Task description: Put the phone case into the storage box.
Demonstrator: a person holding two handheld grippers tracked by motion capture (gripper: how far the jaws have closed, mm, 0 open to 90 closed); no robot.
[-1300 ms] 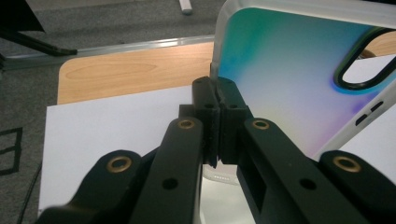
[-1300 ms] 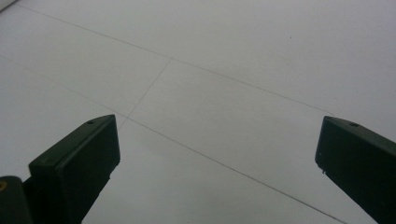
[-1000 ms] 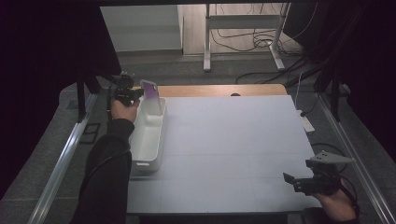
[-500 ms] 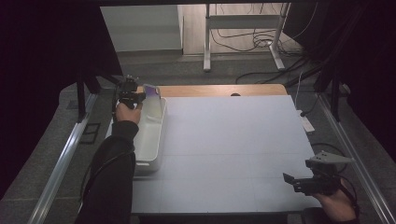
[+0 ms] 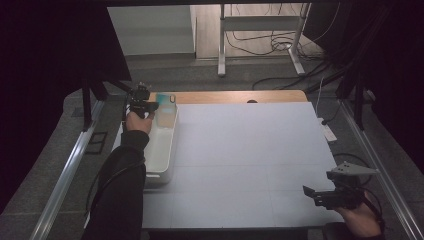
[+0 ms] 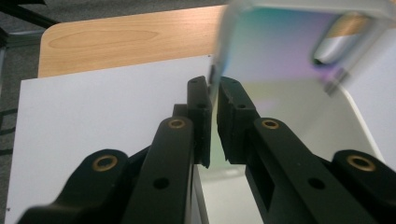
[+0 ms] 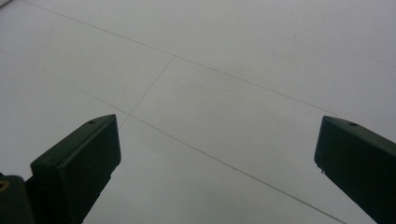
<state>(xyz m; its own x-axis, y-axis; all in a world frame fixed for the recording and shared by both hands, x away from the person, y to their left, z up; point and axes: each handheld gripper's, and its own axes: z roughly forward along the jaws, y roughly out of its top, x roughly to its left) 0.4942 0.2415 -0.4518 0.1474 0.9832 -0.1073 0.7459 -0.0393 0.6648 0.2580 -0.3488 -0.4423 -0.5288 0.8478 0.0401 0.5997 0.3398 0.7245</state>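
A thin iridescent sheet [image 5: 166, 102] leans over the far end of a long white tray [image 5: 172, 145] at the table's left edge. My left gripper [image 5: 149, 106] is at the sheet's left edge. In the left gripper view the sheet [image 6: 280, 51] looks blurred, and its edge sits between the tips of my left gripper [image 6: 215, 86]. The jaws have just been opening, and a slim gap shows between the pads, so they look clear of the sheet. The tray's wall [image 6: 355, 121] lies below. My right gripper [image 5: 311, 196] hovers open at the front right, and the right gripper view shows its jaws [image 7: 217, 154] wide apart over bare white tabletop.
A wooden strip [image 5: 235, 96] borders the far edge of the white tabletop [image 5: 250, 150]. Behind it stand a metal frame [image 5: 260, 30] and floor cables. A white power strip [image 5: 329, 132] lies off the right edge. Metal rails run along both sides.
The sheet stood upright and looked purple over the tray. It now tilts over the tray's far end and looks teal. The left hand has shifted slightly farther away. The right gripper has stayed put.
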